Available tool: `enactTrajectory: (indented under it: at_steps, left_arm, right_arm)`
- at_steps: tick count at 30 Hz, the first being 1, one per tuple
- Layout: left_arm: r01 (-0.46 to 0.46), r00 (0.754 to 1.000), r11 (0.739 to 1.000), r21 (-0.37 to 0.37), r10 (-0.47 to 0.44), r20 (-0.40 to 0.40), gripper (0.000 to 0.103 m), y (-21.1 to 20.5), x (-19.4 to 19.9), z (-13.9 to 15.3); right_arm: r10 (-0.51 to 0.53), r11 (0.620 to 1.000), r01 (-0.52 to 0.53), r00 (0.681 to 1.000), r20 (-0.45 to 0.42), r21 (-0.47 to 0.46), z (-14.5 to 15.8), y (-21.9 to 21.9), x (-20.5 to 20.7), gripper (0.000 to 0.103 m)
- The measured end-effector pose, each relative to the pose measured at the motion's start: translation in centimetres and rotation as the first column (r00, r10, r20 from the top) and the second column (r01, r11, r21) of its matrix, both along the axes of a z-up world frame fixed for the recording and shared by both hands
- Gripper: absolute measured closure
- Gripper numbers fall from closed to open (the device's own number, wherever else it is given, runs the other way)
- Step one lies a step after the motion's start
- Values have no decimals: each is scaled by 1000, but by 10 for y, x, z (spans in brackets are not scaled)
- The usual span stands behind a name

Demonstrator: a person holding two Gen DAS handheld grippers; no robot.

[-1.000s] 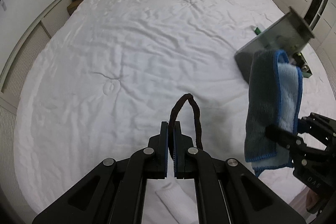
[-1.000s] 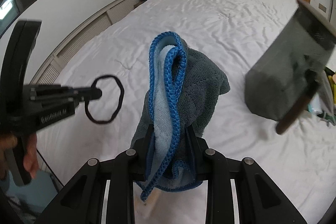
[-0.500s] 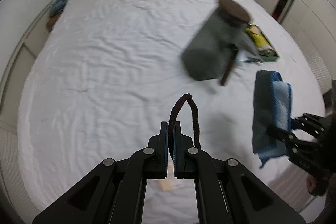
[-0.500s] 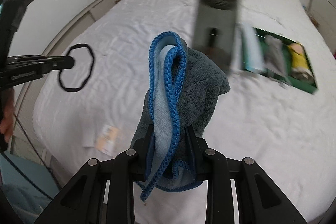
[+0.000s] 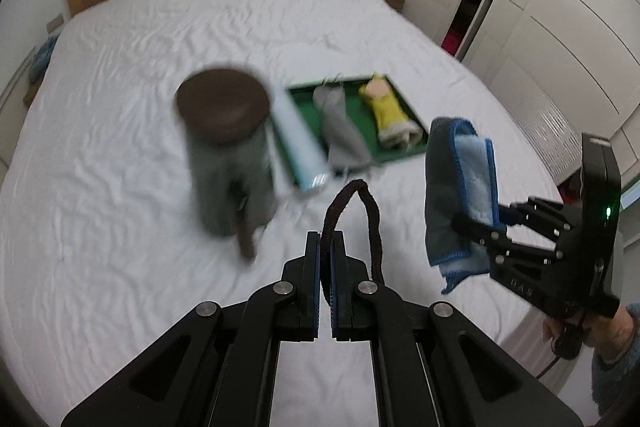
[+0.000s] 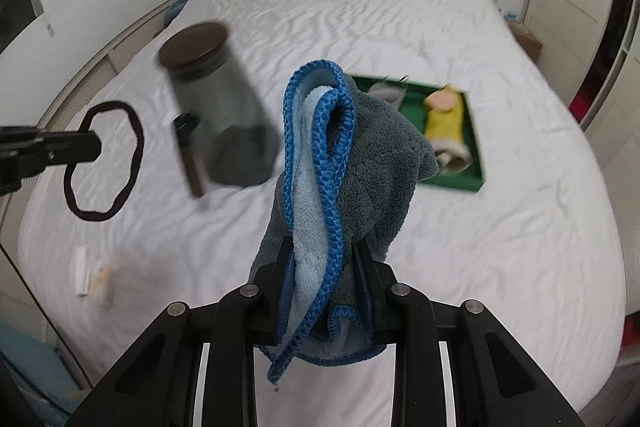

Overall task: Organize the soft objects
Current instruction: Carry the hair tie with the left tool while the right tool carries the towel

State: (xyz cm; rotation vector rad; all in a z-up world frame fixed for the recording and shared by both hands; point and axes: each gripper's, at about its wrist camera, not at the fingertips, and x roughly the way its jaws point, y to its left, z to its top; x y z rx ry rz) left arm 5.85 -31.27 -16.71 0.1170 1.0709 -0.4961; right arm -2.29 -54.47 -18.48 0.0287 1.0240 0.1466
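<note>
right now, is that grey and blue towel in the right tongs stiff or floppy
Probably floppy: the grey plush towel with blue edging slumps in folds above the right tongs, and its corner dangles below them. Likely light and grippy too; the nap looks fuzzy, and one pinch carries it.

White bed (image 5: 160,287) with jar (image 5: 228,155), green tray (image 5: 304,103)

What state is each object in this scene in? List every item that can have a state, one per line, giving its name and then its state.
left gripper: shut on the hair tie
hair tie: pinched, loop hanging free
right gripper: shut on the cloth
cloth: bunched, held above the bed
jar: lid on, standing on the bed, blurred
green tray: lying on the bed, holding soft items
yellow doll: lying in the tray
</note>
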Motion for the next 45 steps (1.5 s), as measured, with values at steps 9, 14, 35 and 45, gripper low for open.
enactTrajectory:
  at_steps: [9,14,35,45]
  left_arm:
    - [-110,987,994,-6,110,114,101,-78,83,-12]
    - [-196,970,981,-2,195,149,101,-98,121,-31]
    - [-357,929,933,-47,360,82,101,-142,207,-112]
    - [-391,918,918,-65,394,40,101,-138,216,-129]
  right_arm:
    - [11,998,-8,999,50,-59,-14,-51,59,77]
    - [50,993,-44,997,60,-107,-38,-49,102,77]
    - [112,980,-100,992,59,-175,-145,-26,250,77]
    - [108,984,-105,994,12,-143,-171,-29,280,76]
